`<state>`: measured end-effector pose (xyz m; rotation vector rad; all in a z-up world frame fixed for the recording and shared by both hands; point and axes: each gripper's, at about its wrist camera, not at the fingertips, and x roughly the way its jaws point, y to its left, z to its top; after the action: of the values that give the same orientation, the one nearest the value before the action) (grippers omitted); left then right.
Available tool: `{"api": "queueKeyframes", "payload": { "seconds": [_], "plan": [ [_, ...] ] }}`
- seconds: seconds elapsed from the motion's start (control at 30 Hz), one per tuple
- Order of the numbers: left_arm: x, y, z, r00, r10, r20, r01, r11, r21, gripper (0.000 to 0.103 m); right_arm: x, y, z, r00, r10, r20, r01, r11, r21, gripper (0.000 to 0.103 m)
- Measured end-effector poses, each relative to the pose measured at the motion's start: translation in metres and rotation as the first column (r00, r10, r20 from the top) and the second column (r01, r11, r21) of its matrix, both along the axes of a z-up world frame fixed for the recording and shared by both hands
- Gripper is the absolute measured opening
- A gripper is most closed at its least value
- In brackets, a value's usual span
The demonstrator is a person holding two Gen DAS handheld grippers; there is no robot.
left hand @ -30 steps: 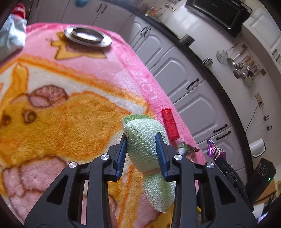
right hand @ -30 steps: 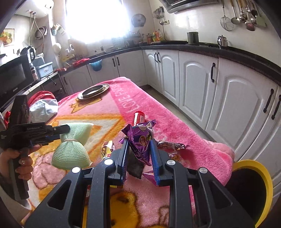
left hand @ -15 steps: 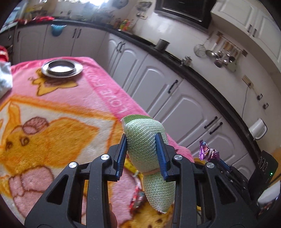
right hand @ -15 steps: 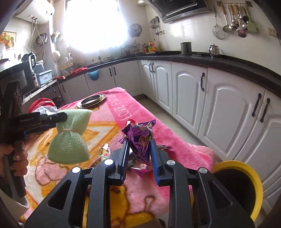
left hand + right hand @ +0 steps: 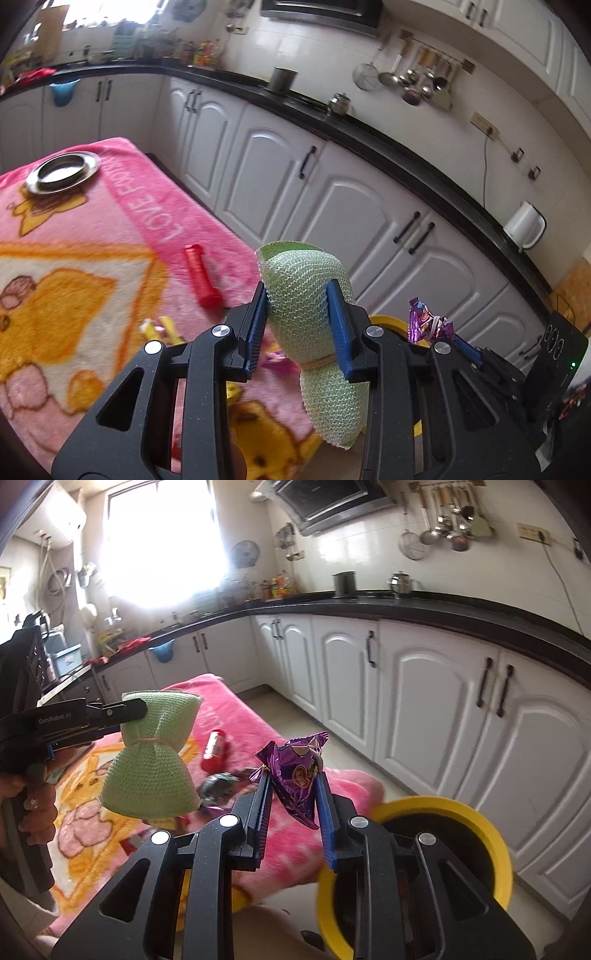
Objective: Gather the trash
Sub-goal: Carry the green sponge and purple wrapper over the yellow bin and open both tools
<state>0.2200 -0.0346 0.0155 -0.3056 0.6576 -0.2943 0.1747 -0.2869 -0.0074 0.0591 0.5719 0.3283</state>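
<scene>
Two grippers pinch trash: right gripper [image 5: 293, 805], clamping crinkled purple foil wrapper [image 5: 295, 775], nearer round yellow-rimmed bin [image 5: 439, 805] at right; left gripper [image 5: 297, 321] squeezes green mesh pouch [image 5: 310, 295].

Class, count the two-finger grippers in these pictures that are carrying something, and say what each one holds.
2. The left gripper is clamped on a pale green mesh pouch tied at its middle; the right gripper is clamped on a crumpled purple foil wrapper.

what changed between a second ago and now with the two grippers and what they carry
Both grippers have swung away from the pink blanket toward the yellow-rimmed bin. The left gripper lifted its green mesh scrubber tied like a bow clear of the blanket; the right gripper brought its purple foil wrapper beside the rim. Both grips unchanged; red tube and steel plate stayed put.
</scene>
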Motion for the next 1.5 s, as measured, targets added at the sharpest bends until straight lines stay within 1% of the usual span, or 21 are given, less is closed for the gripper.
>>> {"api": "queueKeyframes", "payload": {
  "seconds": [0.27,0.37,0.7,0.8,0.97,1.17,1.43,1.5],
  "plan": [
    [0.012,-0.058,-0.013,0.997,-0.078,-0.009,0.079,0.995,0.053,0.025,-0.009,-0.053,-0.020,0.993,-0.113,-0.040,0.114,0.993,0.021,0.023],
    [0.015,-0.075,-0.020,0.994,-0.104,-0.017,0.105,0.993,0.058,0.025,-0.012,-0.070,-0.029,0.987,-0.153,-0.058,0.155,0.988,0.028,0.023],
    [0.026,-0.131,-0.050,0.981,-0.185,-0.050,0.189,0.978,0.085,0.025,-0.018,-0.106,-0.060,0.961,-0.251,-0.118,0.252,0.968,-0.013,0.023],
    [0.029,-0.143,-0.058,0.978,-0.200,-0.061,0.205,0.974,0.100,0.026,-0.020,-0.110,-0.070,0.954,-0.265,-0.142,0.263,0.964,-0.034,0.023],
    [0.035,-0.159,-0.078,0.971,-0.219,-0.096,0.230,0.964,0.130,0.026,-0.018,-0.117,-0.084,0.942,-0.280,-0.183,0.278,0.960,-0.037,0.023],
    [0.041,-0.171,-0.095,0.960,-0.248,-0.133,0.266,0.954,0.139,0.027,-0.012,-0.119,-0.096,0.935,-0.274,-0.227,0.271,0.961,-0.044,0.023],
    [0.050,-0.183,-0.109,0.949,-0.263,-0.174,0.290,0.943,0.160,0.030,-0.009,-0.123,-0.105,0.927,-0.270,-0.261,0.269,0.962,-0.038,0.024],
    [0.052,-0.185,-0.110,0.945,-0.267,-0.187,0.297,0.942,0.157,0.030,-0.009,-0.124,-0.107,0.924,-0.273,-0.269,0.274,0.961,-0.034,0.026]
  ]
}}
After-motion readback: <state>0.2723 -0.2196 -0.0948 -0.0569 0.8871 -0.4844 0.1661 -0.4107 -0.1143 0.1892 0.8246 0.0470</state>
